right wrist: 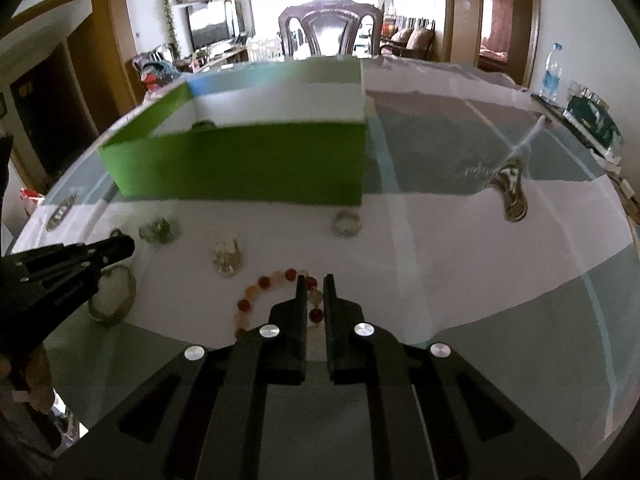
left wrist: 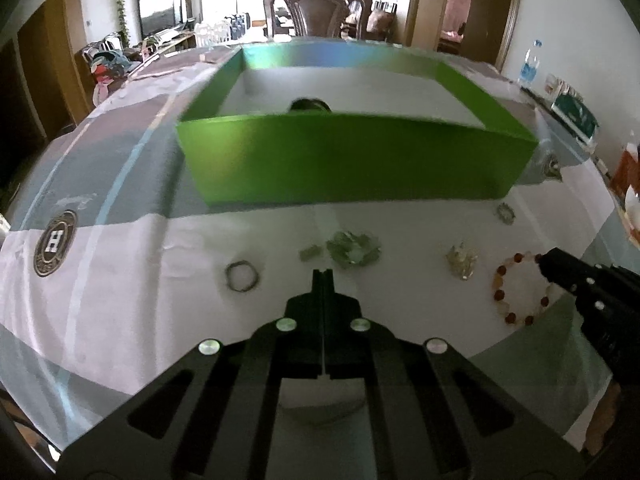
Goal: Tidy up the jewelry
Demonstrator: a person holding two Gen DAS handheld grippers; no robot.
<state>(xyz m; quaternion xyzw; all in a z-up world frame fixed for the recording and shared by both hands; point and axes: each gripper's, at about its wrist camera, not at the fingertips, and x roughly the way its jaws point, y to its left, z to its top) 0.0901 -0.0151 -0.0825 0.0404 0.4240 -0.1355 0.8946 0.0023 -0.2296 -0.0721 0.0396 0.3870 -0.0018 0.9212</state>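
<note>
A green open box (left wrist: 352, 156) with a white inside stands on the table; a dark round piece (left wrist: 310, 106) lies in it. In front of it lie a thin bangle (left wrist: 242, 276), a small clasp (left wrist: 311, 253), a greenish brooch (left wrist: 354, 249), a pale crown-like piece (left wrist: 462, 260), a small ring piece (left wrist: 506, 213) and a red-and-orange bead bracelet (left wrist: 516, 288). My left gripper (left wrist: 323, 273) is shut and empty, just short of the brooch. My right gripper (right wrist: 313, 280) has its fingers closed around the near side of the bead bracelet (right wrist: 264, 284), with beads between them.
A tablecloth with grey and white bands and a round emblem (left wrist: 54, 242) covers the table. A dark wooden chair (left wrist: 316, 8) stands behind the box. A water bottle (left wrist: 530, 60) and a green pack (left wrist: 574, 114) sit at the far right edge.
</note>
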